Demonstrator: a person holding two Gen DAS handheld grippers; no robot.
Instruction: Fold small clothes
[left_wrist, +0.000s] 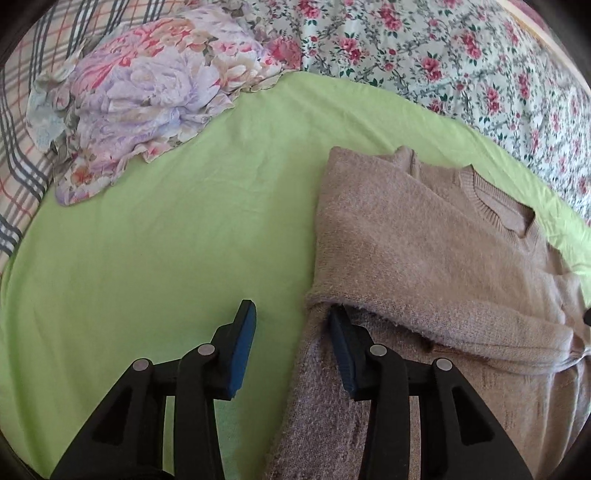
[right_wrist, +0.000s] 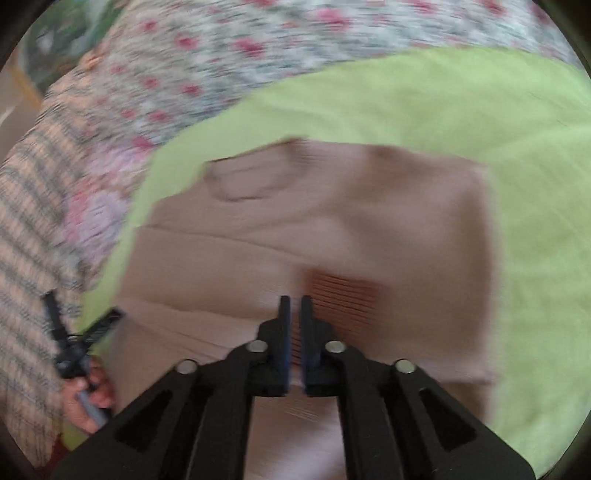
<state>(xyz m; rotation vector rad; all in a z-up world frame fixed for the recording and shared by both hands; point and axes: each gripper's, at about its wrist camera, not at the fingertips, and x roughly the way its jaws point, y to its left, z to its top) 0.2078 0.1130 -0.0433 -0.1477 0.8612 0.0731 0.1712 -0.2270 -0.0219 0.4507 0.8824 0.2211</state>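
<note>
One fuzzy tan sweater (left_wrist: 424, 236) lies on the green sheet (left_wrist: 166, 240), toward the right side in the left wrist view. One sleeve is folded across its body, and the ribbed neck hole (left_wrist: 495, 206) sits at the far end.

There are two grippers. The left gripper (left_wrist: 291, 325) has its two blue-padded fingers (left_wrist: 243, 347) spread wide apart. One finger is over the bare green sheet. The other finger is tucked at the edge of the folded sleeve, on the sweater (it is touching the wool, but the gripper is not pinching anything).

The right gripper (right_wrist: 294, 306) has its two fingers almost together, with only a thin gap between them. This picture is very blurry, so it is hard to tell if a bit of sweater is caught in the gap. The gripper is over the middle of the sweater (right_wrist: 332, 229).

One crumpled purple flowery cloth (left_wrist: 147, 92) sits on the far left of the sheet, well apart from the sweater. Behind it is one checked blanket (left_wrist: 26, 162) and one cover with small red roses (left_wrist: 461, 59).
</note>
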